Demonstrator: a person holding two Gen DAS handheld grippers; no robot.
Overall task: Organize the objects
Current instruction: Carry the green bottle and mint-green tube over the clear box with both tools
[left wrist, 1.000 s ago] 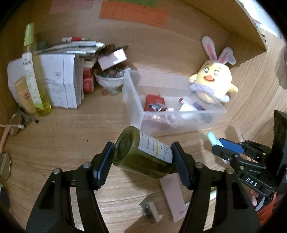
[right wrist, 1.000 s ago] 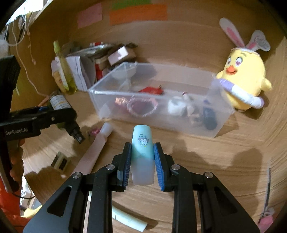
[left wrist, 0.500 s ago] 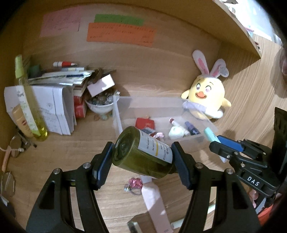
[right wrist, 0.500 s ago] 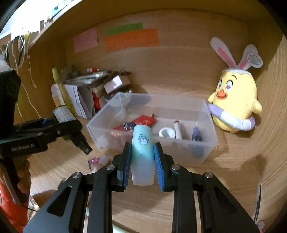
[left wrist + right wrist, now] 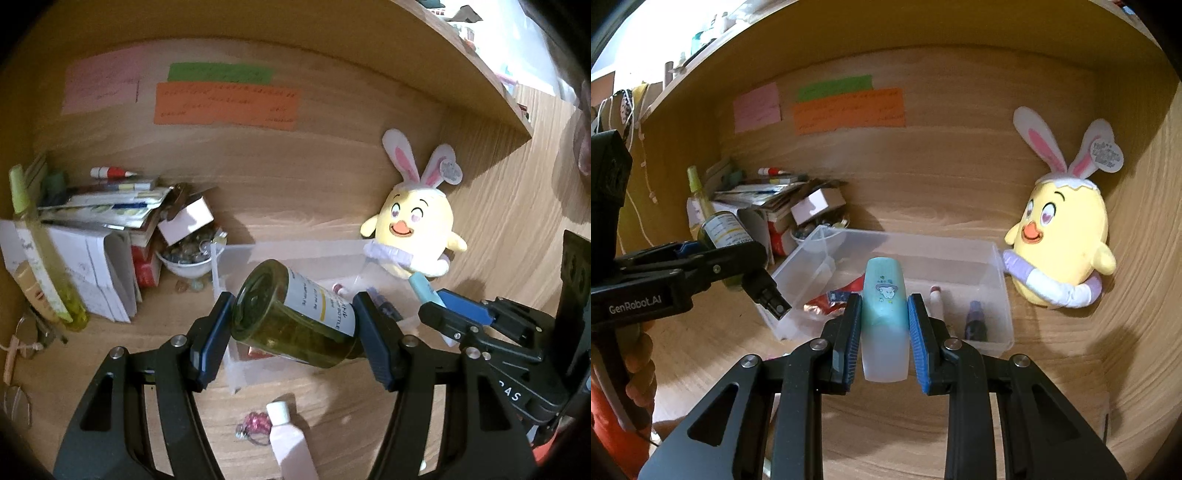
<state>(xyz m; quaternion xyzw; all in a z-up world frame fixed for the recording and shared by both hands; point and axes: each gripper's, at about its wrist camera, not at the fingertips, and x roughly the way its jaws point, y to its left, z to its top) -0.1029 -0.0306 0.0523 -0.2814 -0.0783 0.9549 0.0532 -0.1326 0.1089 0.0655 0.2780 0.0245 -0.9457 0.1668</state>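
Your left tool (image 5: 293, 323) is gripping the green jar (image 5: 295, 317), your right tool (image 5: 884, 325) is clamping the teal tube (image 5: 885, 317), both hanging over the clear bin's (image 5: 1004, 295) near rim.

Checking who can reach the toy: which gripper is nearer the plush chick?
Right. The right gripper, shut on a teal tube, is just left of the plush chick. The left gripper, holding a green jar, is farther left.

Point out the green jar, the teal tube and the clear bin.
green jar (image 5: 295, 317), left wrist view, glass side
teal tube (image 5: 884, 295), right wrist view, printed front
clear bin (image 5: 1004, 299), right wrist view, right wall
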